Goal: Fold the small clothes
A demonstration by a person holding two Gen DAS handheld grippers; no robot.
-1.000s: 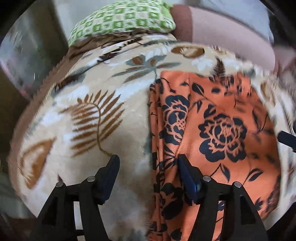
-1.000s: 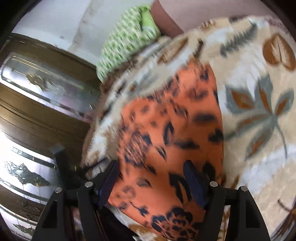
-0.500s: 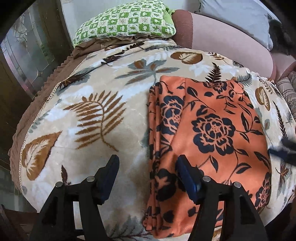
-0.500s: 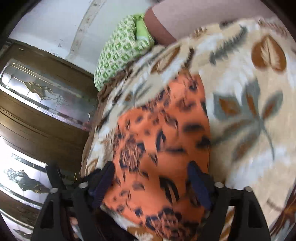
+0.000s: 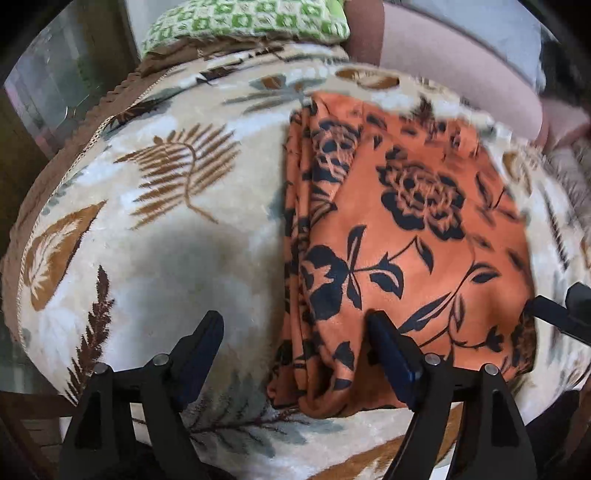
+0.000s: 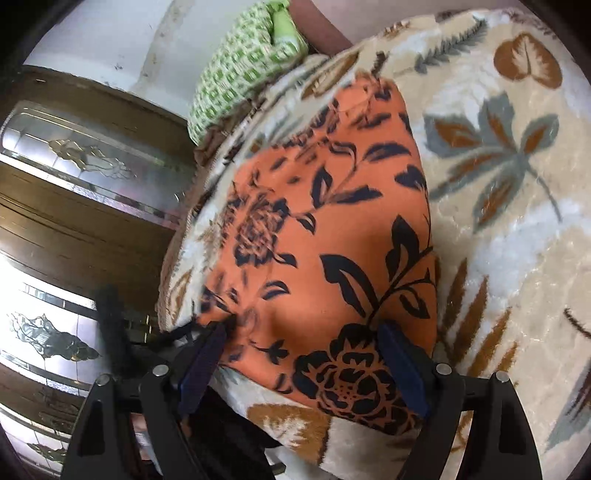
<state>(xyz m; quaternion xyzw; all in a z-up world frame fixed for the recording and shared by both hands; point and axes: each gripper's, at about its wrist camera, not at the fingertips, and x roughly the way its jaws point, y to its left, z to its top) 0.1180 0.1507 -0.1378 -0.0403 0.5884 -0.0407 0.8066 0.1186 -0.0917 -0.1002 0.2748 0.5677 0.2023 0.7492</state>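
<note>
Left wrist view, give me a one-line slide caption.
Open left gripper straddles the folded orange floral garment's left edge on a leaf-print blanket.

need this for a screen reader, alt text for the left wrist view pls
An orange cloth with a black flower print lies folded on a cream leaf-patterned blanket. The open left gripper hovers at its near edge, one finger on each side of the bunched left edge. A green checked pillow sits behind.
</note>
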